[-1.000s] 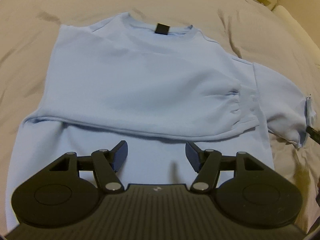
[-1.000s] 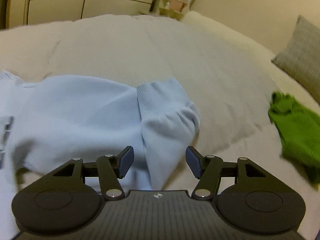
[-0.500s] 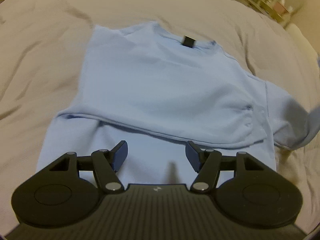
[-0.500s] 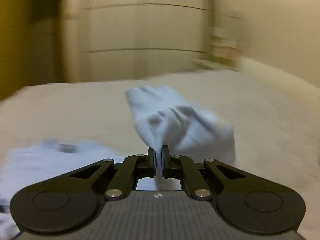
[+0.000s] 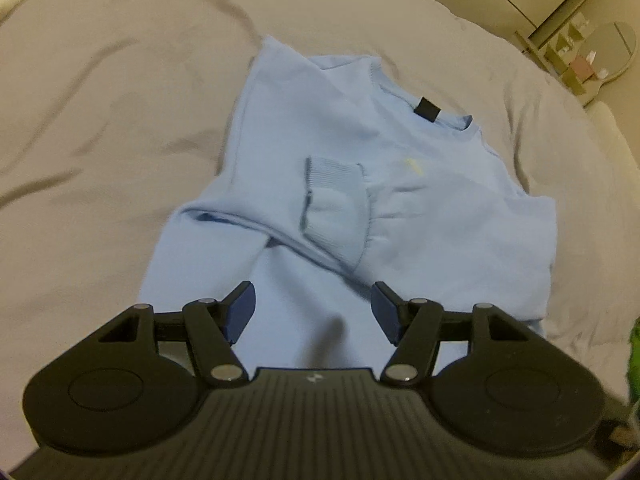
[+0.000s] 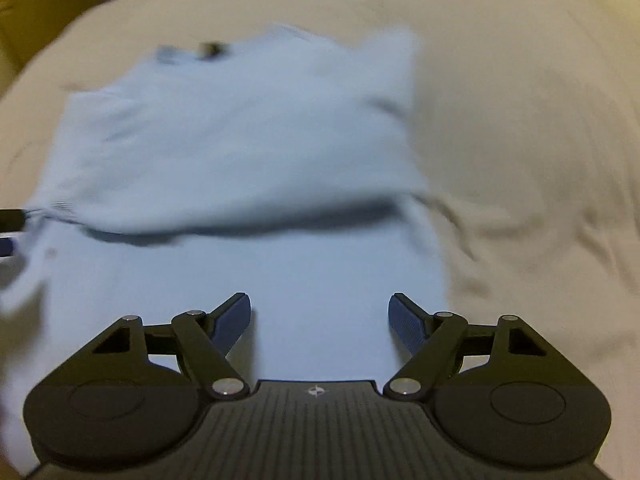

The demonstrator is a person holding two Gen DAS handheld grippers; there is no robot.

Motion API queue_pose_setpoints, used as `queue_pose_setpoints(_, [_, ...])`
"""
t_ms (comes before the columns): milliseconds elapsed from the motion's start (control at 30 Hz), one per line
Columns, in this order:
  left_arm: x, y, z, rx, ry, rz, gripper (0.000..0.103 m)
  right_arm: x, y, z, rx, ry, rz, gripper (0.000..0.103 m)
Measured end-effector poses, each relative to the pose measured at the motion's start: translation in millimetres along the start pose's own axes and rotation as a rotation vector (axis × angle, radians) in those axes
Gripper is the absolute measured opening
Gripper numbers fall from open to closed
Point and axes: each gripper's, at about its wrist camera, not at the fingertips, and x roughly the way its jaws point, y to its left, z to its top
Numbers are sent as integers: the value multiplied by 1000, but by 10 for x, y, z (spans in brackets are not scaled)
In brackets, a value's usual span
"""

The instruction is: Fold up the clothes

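Pale blue long-sleeved sweatshirt (image 5: 400,208) lies spread on a wrinkled beige bedsheet (image 5: 100,120), neckline away from the camera, with a small black tag (image 5: 426,109) at the inside of the collar and a faint yellow mark on the chest. Both sleeves are folded in across the body: one runs from the left side toward the middle, and the other lies over it from the right, its ribbed cuff (image 5: 334,206) resting near the centre of the chest. The left gripper (image 5: 312,312) hangs over the lower part of the sweatshirt with its blue-padded fingers (image 5: 240,308) spread wide, nothing between them. In the right wrist view the picture is smeared by motion, yet the same sweatshirt (image 6: 240,152) fills the middle, with the folded sleeve forming a shadowed ridge across it and the bedsheet (image 6: 540,160) to the right. The right gripper (image 6: 320,320) is also over the lower body of the garment, fingers (image 6: 408,324) wide apart and empty. At the left edge of that view a dark sliver shows, too blurred to identify. A strip of bright green fabric (image 5: 634,356) peeks in at the right edge of the left wrist view, and a shelf with a round mirror (image 5: 612,50) stands beyond the bed.
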Motion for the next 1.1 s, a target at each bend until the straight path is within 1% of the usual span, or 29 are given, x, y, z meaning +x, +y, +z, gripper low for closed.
queue_pose_setpoints(67, [61, -39, 83, 2, -23, -13, 61, 73, -181, -51, 52, 24, -19, 79])
queue_pose_setpoints(100, [93, -59, 137, 5, -37, -19, 62, 94, -212, -76, 69, 31, -24, 83])
queue_pose_setpoints(133, [128, -76, 196, 9, -51, -24, 64, 118, -248, -100, 84, 38, -30, 86])
queue_pose_setpoints(167, [179, -88, 255, 14, -57, -28, 68, 148, -291, -118, 100, 46, -32, 86])
queue_pose_setpoints(233, [343, -93, 367, 22, -42, -30, 71, 184, -321, -170, 159, 58, -16, 89])
queue_pose_setpoints(300, [580, -51, 414, -4, 24, -60, 65, 217, -360, -218, 215, 65, -3, 91])
queue_pose_setpoints(333, [688, -30, 420, -22, 56, -79, 56, 222, -376, -230, 228, 64, -1, 92])
queue_pose_setpoints(367, [740, -27, 421, -25, 70, -88, 47, 224, -379, -238, 229, 63, -2, 92])
queue_pose_setpoints(400, [737, -38, 432, -9, 61, -90, 39, 225, -381, -246, 228, 61, -3, 92])
queue_pose_setpoints(433, [733, -50, 443, 7, 53, -92, 19, 222, -381, -254, 221, 60, -4, 92])
queue_pose_setpoints(467, [685, -62, 470, 23, 31, -97, 3, 220, -382, -262, 214, 60, -5, 92])
queue_pose_setpoints(500, [567, -72, 523, 39, -19, -101, 3, 215, -382, -268, 207, 58, -8, 92])
queue_pose_setpoints(567, [278, -78, 663, 90, -155, -78, 3, 198, -372, -267, 189, 57, -17, 92])
queue_pose_setpoints(600, [189, -80, 719, 119, -196, -52, 3, 193, -364, -263, 181, 58, -21, 91])
queue_pose_setpoints(633, [101, -83, 776, 148, -237, -26, 3, 182, -348, -248, 172, 53, -30, 88])
queue_pose_setpoints(667, [66, -74, 817, 172, -255, 2, 2, 148, -327, -229, 160, 34, -41, 86])
queue_pose_setpoints(700, [108, -51, 837, 190, -242, 32, 2, 116, -307, -206, 147, 14, -53, 84])
queue_pose_setpoints(733, [149, -27, 856, 208, -229, 62, 2, 91, -286, -173, 128, -7, -67, 84])
queue_pose_setpoints(767, [215, 15, 867, 204, -196, 62, 1, 66, -265, -140, 110, -29, -81, 84])
queue_pose_setpoints(800, [309, 72, 853, 169, -140, 28, 1, 42, -248, -107, 92, -50, -93, 84])
queue_pose_setpoints(833, [387, 103, 813, 144, -102, 14, 2, 20, -240, -75, 77, -73, -96, 84])
queue_pose_setpoints(867, [457, 120, 758, 129, -78, 10, 7, 7, -231, -53, 61, -94, -91, 84])
queue_pose_setpoints(933, [529, 152, 692, 95, -68, 11, 9, 38, -196, 4, 13, -126, -84, 83])
queue_pose_setpoints(967, [551, 168, 668, 77, -71, 13, 9, 53, -179, 32, -12, -142, -81, 79])
queue_pose_setpoints(1033, [591, 198, 635, 43, -73, 14, 9, 103, -159, 70, -66, -162, -85, 57])
queue_pose_setpoints(1067, [600, 207, 652, 39, -70, 14, 9, 133, -158, 87, -92, -169, -90, 51])
queue_pose_setpoints(1100, [596, 200, 667, 51, -68, 19, 8, 158, -172, 115, -107, -184, -99, 33])
